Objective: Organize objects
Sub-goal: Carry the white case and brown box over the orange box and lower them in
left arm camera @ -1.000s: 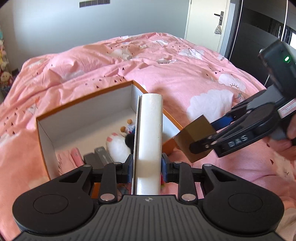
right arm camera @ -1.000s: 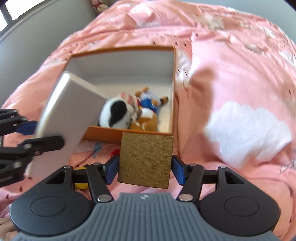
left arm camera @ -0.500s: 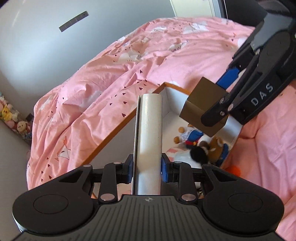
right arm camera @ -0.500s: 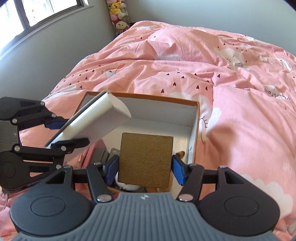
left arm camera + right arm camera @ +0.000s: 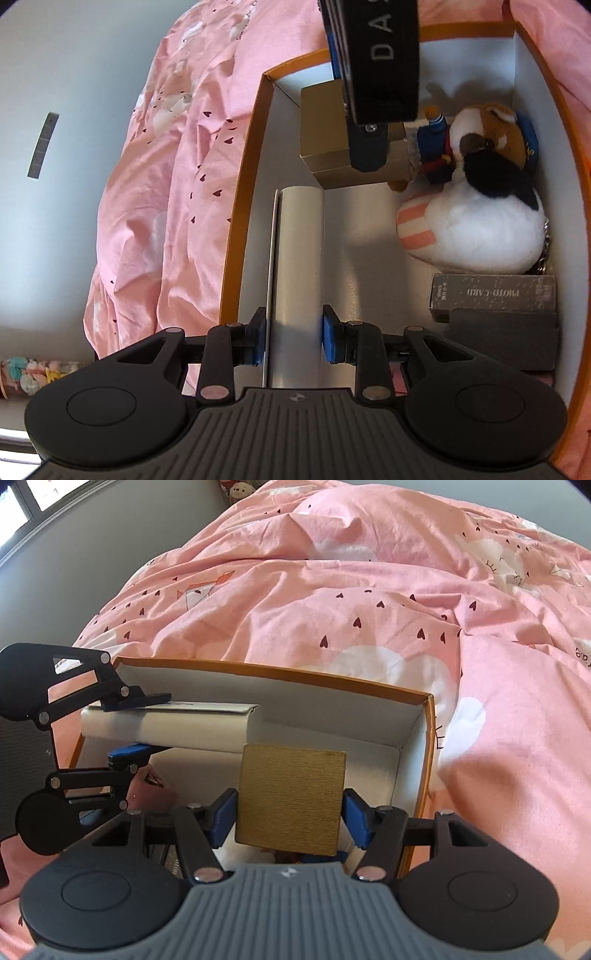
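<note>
The left gripper [image 5: 293,341] clamps a long white box [image 5: 299,280] over the orange-rimmed box [image 5: 243,192] on the bed [image 5: 369,590]. Just beyond, the right gripper [image 5: 290,821], marked "DA", holds a gold box [image 5: 291,797] above the free corner. Plush toys [image 5: 476,206] and a grey "PHOTO CARD" box [image 5: 493,293] line the opposite wall.

Bed covered by a rumpled pink duvet [image 5: 369,602] with heart and cloud print. Grey wall [image 5: 55,184] behind. Window [image 5: 22,498] seen far left, daylight coming in.
</note>
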A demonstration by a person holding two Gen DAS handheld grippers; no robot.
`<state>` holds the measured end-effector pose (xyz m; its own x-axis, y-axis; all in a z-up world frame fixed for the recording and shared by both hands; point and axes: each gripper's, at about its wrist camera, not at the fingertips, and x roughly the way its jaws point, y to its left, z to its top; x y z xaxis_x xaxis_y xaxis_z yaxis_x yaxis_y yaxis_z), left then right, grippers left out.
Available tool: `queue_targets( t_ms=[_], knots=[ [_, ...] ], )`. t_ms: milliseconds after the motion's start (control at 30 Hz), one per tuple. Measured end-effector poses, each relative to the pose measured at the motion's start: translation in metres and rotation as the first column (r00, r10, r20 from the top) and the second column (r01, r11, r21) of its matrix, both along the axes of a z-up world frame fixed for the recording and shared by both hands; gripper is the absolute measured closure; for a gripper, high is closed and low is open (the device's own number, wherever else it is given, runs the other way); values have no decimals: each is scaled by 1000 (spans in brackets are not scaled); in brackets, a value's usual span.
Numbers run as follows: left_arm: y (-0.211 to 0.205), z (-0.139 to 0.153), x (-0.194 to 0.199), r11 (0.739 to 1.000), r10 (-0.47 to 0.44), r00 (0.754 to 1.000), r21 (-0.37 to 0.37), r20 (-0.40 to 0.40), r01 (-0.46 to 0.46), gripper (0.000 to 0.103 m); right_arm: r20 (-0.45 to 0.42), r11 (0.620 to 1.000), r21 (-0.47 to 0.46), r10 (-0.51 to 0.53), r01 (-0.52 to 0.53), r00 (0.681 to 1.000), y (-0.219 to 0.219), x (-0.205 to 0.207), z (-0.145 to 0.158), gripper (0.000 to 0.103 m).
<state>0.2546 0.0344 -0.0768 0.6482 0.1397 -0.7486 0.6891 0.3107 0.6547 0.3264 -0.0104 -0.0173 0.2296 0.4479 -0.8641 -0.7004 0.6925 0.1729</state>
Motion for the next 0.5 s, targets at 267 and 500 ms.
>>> queue_targets(
  t_ms=[267,500],
  knots=[
    [8,-31,9,989,-96,995,111,-16,97,70,-69,999,28,-23,25,997,10,27,-16,40],
    [17,-45,15,987,-78,993,132,-85,89,70,-52,998,15,-56,57,997,21,38,-25,40]
  ],
)
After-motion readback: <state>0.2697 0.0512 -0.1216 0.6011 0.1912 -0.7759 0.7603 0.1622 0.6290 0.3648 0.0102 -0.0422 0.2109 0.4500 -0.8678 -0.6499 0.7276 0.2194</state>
